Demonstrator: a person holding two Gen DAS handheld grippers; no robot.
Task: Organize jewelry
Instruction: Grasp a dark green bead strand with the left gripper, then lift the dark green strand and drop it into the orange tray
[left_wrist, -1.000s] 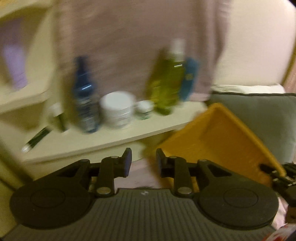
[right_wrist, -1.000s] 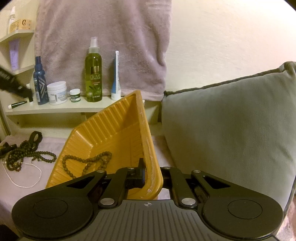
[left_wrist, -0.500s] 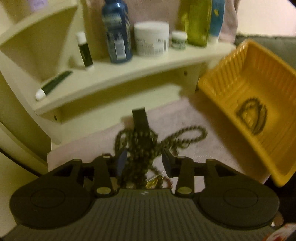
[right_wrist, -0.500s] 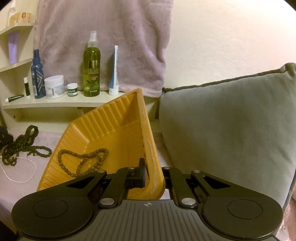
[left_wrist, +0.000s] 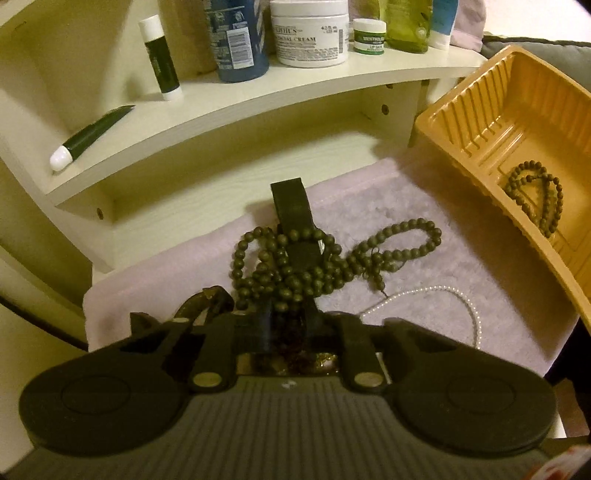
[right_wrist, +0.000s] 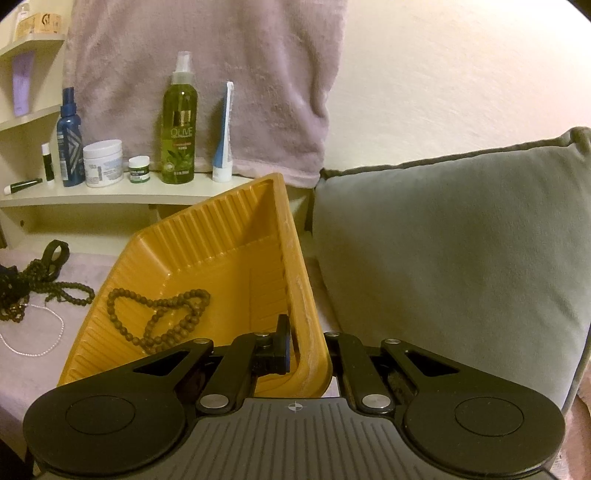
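My right gripper (right_wrist: 304, 350) is shut on the rim of a yellow plastic tray (right_wrist: 221, 251) and holds it tilted. A brown bead necklace (right_wrist: 159, 317) lies inside; it also shows in the left wrist view (left_wrist: 535, 199). A tangle of dark green beads (left_wrist: 295, 266) lies on a pale fuzzy mat (left_wrist: 424, 258), over a black strap (left_wrist: 291, 206). A thin pearl strand (left_wrist: 461, 302) lies right of it. My left gripper (left_wrist: 288, 325) is low over the near end of the tangle, fingers around beads; whether they grip is hidden.
A cream shelf (left_wrist: 258, 92) behind the mat holds a blue bottle (right_wrist: 68, 147), a white cream jar (left_wrist: 310, 33), a small green-label jar (left_wrist: 369, 37), an olive spray bottle (right_wrist: 179, 125) and tubes. A grey cushion (right_wrist: 461, 258) is right of the tray. A towel (right_wrist: 203, 74) hangs on the wall.
My left gripper swung down from facing the shelf to the bead tangle and closed in on it. The right gripper keeps holding the tray, nearly still.
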